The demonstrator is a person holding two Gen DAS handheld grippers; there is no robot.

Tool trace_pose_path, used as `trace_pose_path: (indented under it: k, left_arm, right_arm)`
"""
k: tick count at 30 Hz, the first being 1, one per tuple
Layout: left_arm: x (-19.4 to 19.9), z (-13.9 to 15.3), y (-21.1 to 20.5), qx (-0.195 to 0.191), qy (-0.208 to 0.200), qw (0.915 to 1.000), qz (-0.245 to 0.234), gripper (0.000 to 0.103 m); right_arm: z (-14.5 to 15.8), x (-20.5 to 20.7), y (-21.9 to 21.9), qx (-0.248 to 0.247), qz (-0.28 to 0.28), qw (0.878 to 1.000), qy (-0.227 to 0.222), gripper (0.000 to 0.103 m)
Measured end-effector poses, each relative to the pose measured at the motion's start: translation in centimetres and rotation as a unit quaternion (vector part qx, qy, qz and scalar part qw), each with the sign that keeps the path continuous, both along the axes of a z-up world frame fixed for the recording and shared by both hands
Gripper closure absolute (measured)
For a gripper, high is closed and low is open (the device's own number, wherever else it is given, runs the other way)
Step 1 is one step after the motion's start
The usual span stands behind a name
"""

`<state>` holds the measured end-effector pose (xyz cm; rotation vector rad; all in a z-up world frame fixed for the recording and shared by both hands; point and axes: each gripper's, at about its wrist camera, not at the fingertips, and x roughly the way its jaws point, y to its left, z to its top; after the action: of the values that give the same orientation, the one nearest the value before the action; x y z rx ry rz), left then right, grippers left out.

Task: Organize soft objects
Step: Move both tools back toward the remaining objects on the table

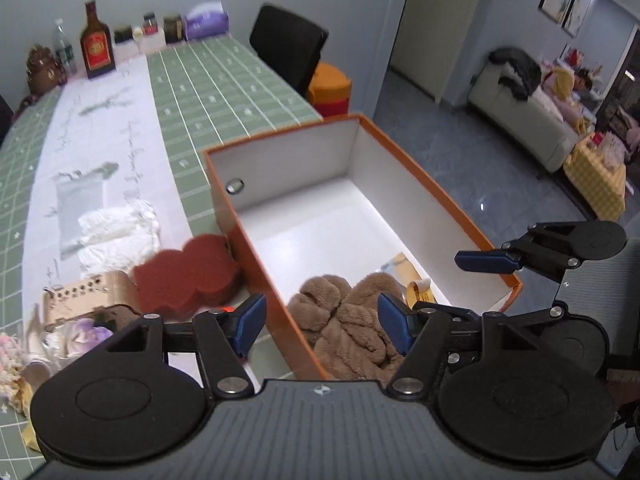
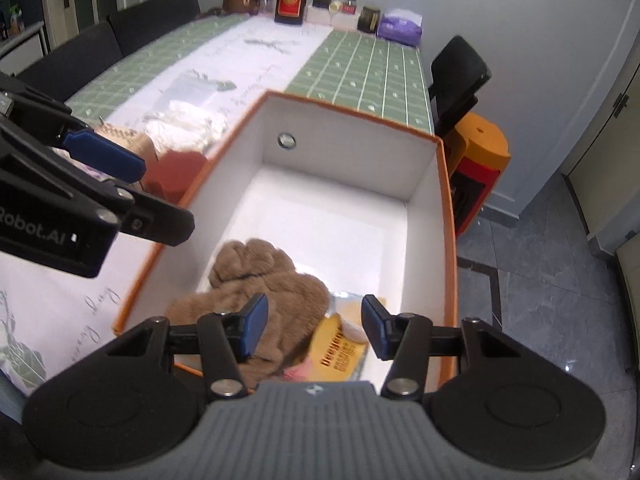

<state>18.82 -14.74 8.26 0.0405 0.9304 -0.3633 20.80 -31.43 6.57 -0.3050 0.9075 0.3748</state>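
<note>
Over the orange box (image 2: 448, 216), I see my left gripper (image 1: 322, 322) and right gripper (image 2: 314, 326) spread wide, empty, above the brown plush garment (image 2: 256, 280).

Fluffy brown plush cloth (image 2: 260, 280) inside smooth matt white card box (image 2: 344, 152) with orange outer skin. Rough, porous red sponge (image 1: 186, 274) beside it. Crinkled white cloth (image 1: 116, 236) on printed tablecloth (image 1: 224, 80). Glossy glass bottle (image 1: 95, 42). Matt black plastic gripper arms, shiny metal rivets.

We stood in a home, dining table (image 1: 224, 80) with liquor bottle (image 1: 95, 42), sofa (image 1: 532, 120) beyond the doorway.
</note>
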Motion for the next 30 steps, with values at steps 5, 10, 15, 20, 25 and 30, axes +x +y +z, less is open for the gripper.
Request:
trace_pose_path:
  k: [5,10,15,20,25,30]
  left_arm:
    - [-4.2,-0.1,3.4,-0.015,-0.09,0.9956,0.021,0.027]
    - [-8.0,-1.7,8.2,-0.058,-0.15,0.9851,0.061,0.027]
    - [-10.4,-4.0,13.1,-0.059,-0.184,0.972,0.134,0.027]
    - [-12.4,-6.7,17.0,-0.034,-0.2,0.9607,0.19,0.027]
    - [-13.0,-9.2,18.9,-0.007,-0.19,0.9566,0.221,0.027]
    - [-12.1,-11.1,19.9,-0.004,-0.177,0.9575,0.228,0.027]
  right_arm:
    - [1.1,-2.8,2.3,0.059,0.008,0.997,-0.045,0.051]
    - [0.7,-6.0,5.9,0.109,0.02,0.988,-0.105,0.05]
    - [-1.5,-8.5,9.4,0.161,0.013,0.977,-0.14,0.048]
    - [-4.6,-9.8,12.7,0.193,-0.007,0.971,-0.143,0.046]
    - [-7.7,-10.1,14.8,0.209,-0.031,0.969,-0.128,0.046]
    - [-10.0,-9.2,16.7,0.213,-0.026,0.972,-0.093,0.039]
